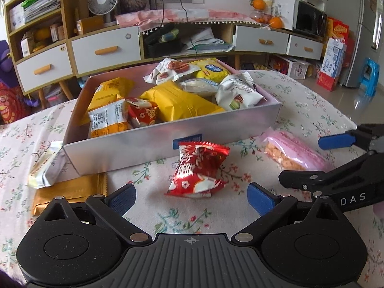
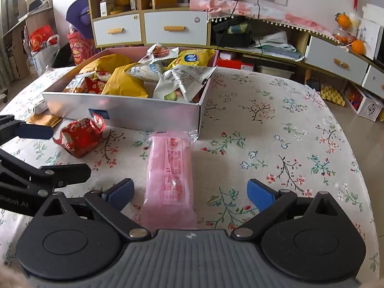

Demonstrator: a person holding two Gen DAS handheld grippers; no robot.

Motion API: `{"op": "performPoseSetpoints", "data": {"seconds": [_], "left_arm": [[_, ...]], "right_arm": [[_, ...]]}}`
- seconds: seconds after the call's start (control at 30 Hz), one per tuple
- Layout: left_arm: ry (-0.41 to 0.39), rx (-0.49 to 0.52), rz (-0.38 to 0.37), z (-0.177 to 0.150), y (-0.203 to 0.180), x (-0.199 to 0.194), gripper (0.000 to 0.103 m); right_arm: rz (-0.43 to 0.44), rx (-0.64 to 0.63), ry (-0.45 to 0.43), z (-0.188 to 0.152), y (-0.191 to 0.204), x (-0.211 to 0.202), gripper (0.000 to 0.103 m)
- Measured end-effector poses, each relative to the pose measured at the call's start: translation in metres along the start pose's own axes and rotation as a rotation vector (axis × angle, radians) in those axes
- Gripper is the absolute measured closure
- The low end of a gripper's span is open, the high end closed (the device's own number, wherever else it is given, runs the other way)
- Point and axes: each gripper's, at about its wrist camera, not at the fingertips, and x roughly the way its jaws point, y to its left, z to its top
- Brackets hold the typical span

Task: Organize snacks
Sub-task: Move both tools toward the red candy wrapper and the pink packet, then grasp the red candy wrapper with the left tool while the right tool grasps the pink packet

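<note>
Snacks are still lying loose on the flowered worktop (image 2: 276, 110) in front of the box (image 1: 168, 144), which is already holding a heap of packets. The left claw (image 1: 190, 195) is standing spread wide, framing the red packet (image 1: 198, 169) that is sitting crumpled just before the box's near wall; nothing is being pinched. The right claw (image 2: 189, 193) is likewise spread and empty, with the long pink packet (image 2: 171, 172) lying lengthwise between its fingers, its far end close to the box's corner.

Judging by this, both hands are lining up grasps. For the red one, the left claw should be lowering until its pads are level with the packet's puffed middle, then squeezing gently so the foil is not slipping out. The pink packet is lying flat and thin, so the right claw should be coming down close to the cloth and closing across its narrow width. The two claws are working near each other, so lifting one at a time would be avoiding a knock.
</note>
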Motion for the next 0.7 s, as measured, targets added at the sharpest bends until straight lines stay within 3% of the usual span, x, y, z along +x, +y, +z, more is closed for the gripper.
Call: {"op": "performPoseSetpoints", "data": {"seconds": [0.2, 0.37, 0.7], "left_arm": [[-0.004, -0.015, -0.008, 0.004, -0.002, 0.006, 0.005], [-0.020, -0.033, -0.016, 0.008, -0.002, 0.006, 0.013], [-0.006, -0.051, -0.033, 0.013, -0.007, 0.006, 0.049]], "right_arm": [[-0.003, 0.018, -0.017, 0.004, -0.007, 0.002, 0.012], [0.003, 0.014, -0.026, 0.005, -0.008, 0.002, 0.018], [0.013, 0.002, -0.022, 0.008, -0.006, 0.001, 0.031]]}}
